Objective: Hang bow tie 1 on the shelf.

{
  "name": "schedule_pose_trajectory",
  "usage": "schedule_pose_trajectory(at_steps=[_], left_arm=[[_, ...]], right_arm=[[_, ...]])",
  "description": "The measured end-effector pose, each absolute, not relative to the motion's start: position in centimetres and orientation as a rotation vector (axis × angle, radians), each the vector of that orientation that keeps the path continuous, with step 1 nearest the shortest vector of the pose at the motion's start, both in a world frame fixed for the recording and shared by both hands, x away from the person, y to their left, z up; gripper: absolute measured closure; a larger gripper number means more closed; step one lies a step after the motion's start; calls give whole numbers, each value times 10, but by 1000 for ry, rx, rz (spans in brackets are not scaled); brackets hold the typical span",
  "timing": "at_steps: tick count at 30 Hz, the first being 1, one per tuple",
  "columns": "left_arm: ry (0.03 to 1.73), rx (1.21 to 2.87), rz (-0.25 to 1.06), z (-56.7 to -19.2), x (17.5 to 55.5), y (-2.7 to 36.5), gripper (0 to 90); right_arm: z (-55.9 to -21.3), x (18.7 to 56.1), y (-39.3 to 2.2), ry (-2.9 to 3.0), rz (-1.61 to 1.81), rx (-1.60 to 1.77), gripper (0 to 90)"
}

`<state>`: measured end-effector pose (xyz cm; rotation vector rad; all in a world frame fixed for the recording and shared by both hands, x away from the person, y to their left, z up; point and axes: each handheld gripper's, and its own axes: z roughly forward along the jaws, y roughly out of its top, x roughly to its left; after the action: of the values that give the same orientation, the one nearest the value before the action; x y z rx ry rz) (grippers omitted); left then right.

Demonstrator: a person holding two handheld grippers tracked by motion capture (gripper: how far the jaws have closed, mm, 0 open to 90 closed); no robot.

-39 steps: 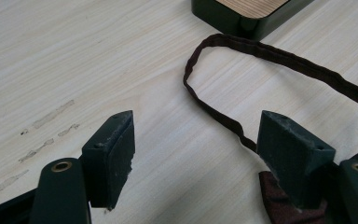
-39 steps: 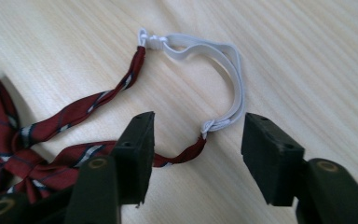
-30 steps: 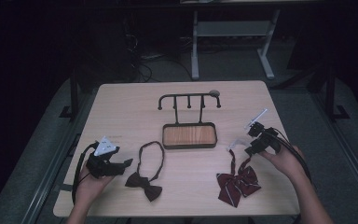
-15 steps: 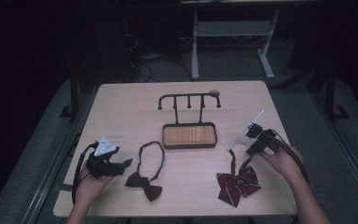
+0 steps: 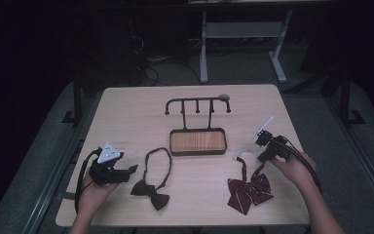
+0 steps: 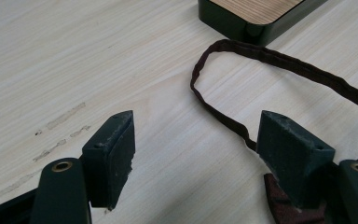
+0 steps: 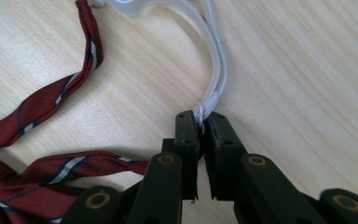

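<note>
Nearest me, my right gripper (image 7: 200,126) has just been closing and now pinches the white elastic strap (image 7: 212,79) of the striped red bow tie (image 5: 248,190), which lies on the counter (image 5: 141,112). My left gripper (image 6: 196,154) rests spread apart beside the dark bow tie (image 5: 151,192). Beyond stands the hook stand (image 5: 197,141).

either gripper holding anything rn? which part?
The right gripper has just closed on the white elastic neck band of the striped red bow tie. The left gripper stands open, holding nothing, beside the dark bow tie.
</note>
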<state>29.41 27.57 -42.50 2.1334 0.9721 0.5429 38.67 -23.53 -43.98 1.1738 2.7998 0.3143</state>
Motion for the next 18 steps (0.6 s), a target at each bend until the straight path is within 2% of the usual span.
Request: schedule_pose_trajectory(at_steps=[18], left_arm=[[961, 2153, 527, -426, 294, 273, 284]], right_arm=[[-402, 377, -233, 2853, 528, 1092, 839]])
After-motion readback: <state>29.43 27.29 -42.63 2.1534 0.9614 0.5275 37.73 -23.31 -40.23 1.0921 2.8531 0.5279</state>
